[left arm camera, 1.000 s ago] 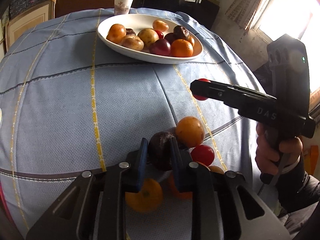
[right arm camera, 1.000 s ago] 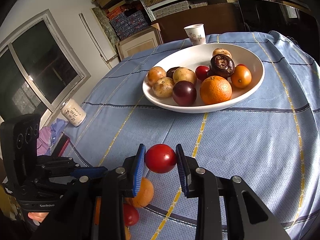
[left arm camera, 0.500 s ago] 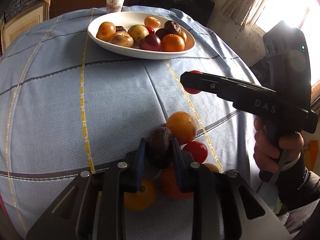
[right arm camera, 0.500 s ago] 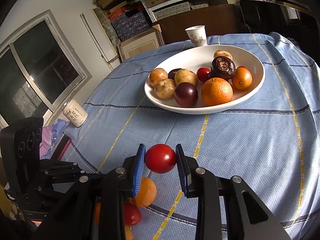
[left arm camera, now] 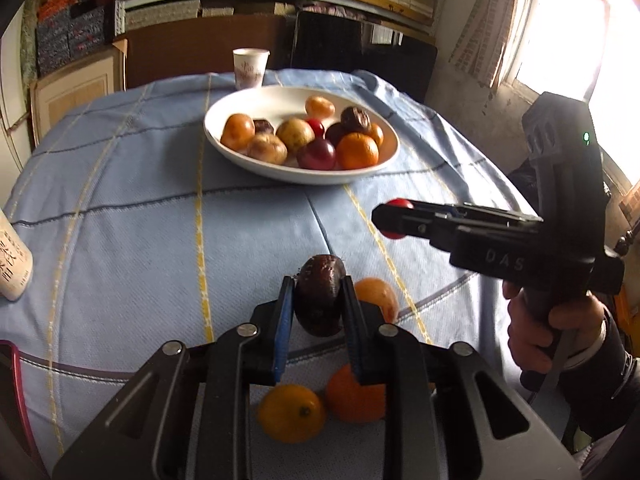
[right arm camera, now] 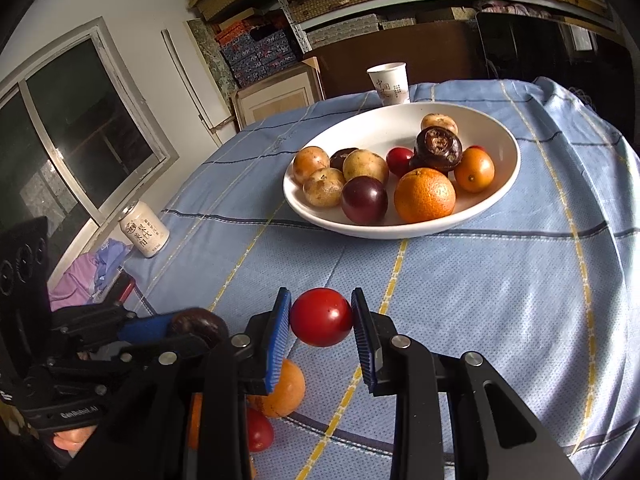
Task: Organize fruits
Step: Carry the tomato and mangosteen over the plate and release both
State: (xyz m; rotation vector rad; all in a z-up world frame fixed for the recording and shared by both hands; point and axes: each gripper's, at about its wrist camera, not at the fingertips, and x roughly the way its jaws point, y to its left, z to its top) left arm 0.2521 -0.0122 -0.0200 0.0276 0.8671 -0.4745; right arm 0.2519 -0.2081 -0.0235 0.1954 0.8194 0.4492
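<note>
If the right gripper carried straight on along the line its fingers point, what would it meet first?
Probably bare blue checked tablecloth, since the right gripper, shut on a small red round fruit, tilts downward. The white oval fruit bowl lies further along that line; depth is unclear.

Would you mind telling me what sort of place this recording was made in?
Probably a lived-in room at home, used partly for storage. A table under a blue checked tablecloth holds a white bowl of fruit, and shelves behind are packed with boxes and books, beside a window.
</note>
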